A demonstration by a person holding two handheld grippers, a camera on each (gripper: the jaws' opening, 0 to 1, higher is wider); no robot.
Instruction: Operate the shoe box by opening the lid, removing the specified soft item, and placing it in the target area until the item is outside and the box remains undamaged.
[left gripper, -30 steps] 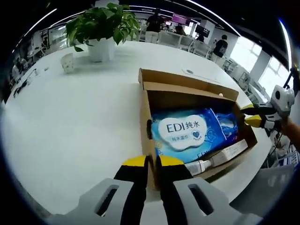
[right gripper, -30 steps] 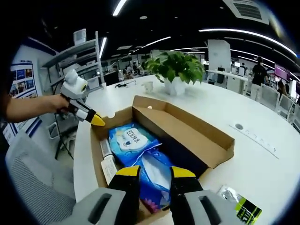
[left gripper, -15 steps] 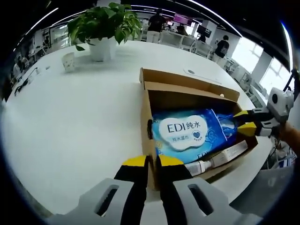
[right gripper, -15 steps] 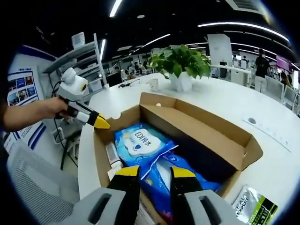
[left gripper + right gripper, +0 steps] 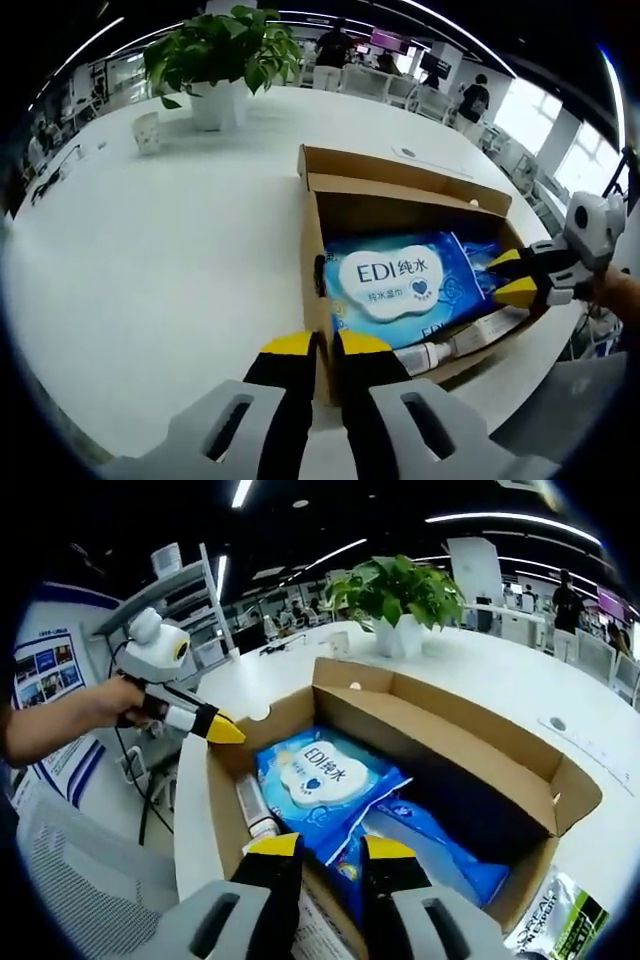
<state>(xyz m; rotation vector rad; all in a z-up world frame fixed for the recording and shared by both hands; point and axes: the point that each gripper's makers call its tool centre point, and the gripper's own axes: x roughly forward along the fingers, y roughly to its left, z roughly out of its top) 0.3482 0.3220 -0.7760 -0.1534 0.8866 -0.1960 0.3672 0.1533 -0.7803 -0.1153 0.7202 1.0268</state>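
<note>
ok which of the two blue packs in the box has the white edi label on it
The larger wet-wipe pack toward the left gripper end of the box. The other blue pack, at the right gripper end, shows no such label.

- Big white round table (image 5: 150, 260), potted plant (image 5: 222, 55) on it.
- Open office behind: desks (image 5: 385, 85), shelving (image 5: 185, 590), poster wall (image 5: 40, 665).
- Ceiling strip lights (image 5: 240, 492) on; bright windows (image 5: 560, 135) at right.
</note>
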